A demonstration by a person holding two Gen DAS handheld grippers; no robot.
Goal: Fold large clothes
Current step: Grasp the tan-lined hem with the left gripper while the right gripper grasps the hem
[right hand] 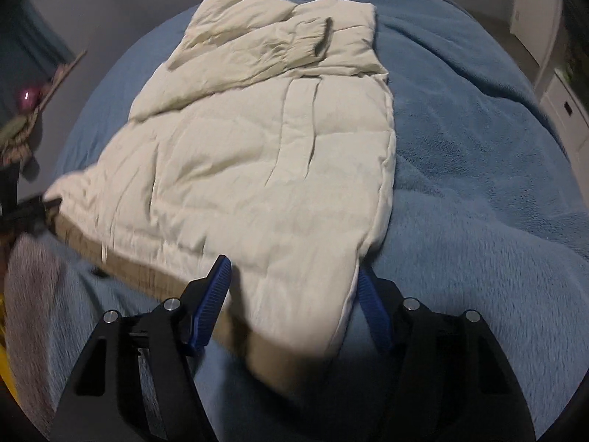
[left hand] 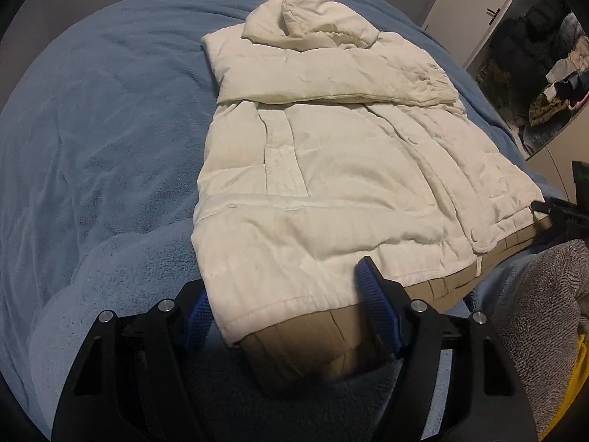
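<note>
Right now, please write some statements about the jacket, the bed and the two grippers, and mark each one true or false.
1. The cream jacket lies on a blue blanket. True.
2. The jacket's hood is at the end far from the grippers. True.
3. The left gripper is at a sleeve cuff. False: its fingers straddle a corner of the bottom hem.
4. The right gripper hangs over bare blanket. False: the other hem corner is between its fingers.
5. The jacket's lining is tan. True.
</note>
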